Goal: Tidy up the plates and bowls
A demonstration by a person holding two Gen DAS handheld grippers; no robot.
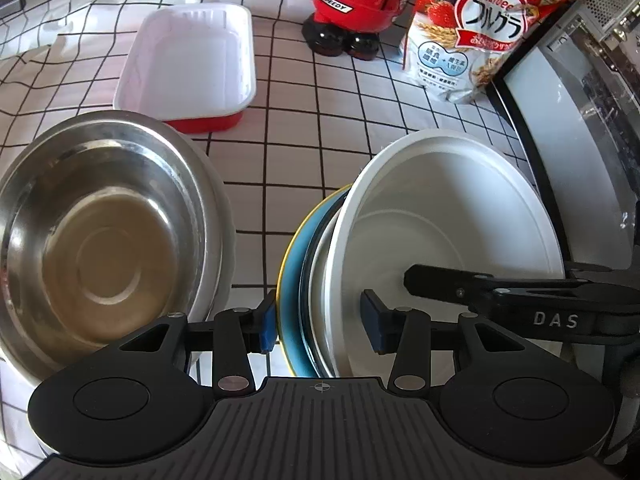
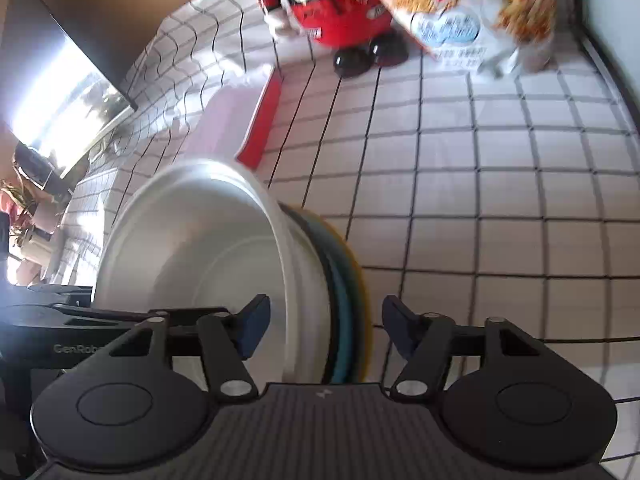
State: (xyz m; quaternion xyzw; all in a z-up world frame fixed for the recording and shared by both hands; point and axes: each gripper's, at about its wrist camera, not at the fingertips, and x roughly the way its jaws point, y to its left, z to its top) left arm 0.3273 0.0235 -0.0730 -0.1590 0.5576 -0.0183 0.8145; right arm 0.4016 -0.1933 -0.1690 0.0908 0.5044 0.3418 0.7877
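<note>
A: What is seen between the pads of the left gripper (image 1: 324, 322)?

B: A stack of dishes held on edge: a white plate (image 1: 448, 216) facing right, a second white rim and a dark rim behind it, then a blue plate (image 1: 291, 280) with a yellow edge. The left pad is seen touching the yellow-edged back. The right pad stands just clear of the white plate's face, so the jaws are judged apart, not clamped.

A: And the right gripper (image 2: 326, 330)?

B: The same stack (image 2: 316, 280) is straddled from the other side. A gap is seen between each pad and the dishes, so those jaws are apart as well. One finger of that gripper is visible in the left wrist view, lying across the white plate's face.

A: What else is laid out on the table (image 1: 320, 152)?

B: A steel bowl (image 1: 108, 240) is set to the left of the stack, nested in a white dish whose rim shows at its right side. Behind it, a white tray with a red outside (image 1: 188, 68) is placed. Further back, a red figurine (image 1: 356, 4) and a cereal bag (image 1: 480, 28) are stood side by side. The table is covered with a white cloth with a black grid.

A: Whether the stack is resting on the table?

B: It cannot be told; its lower edge is hidden by the gripper bodies.
</note>
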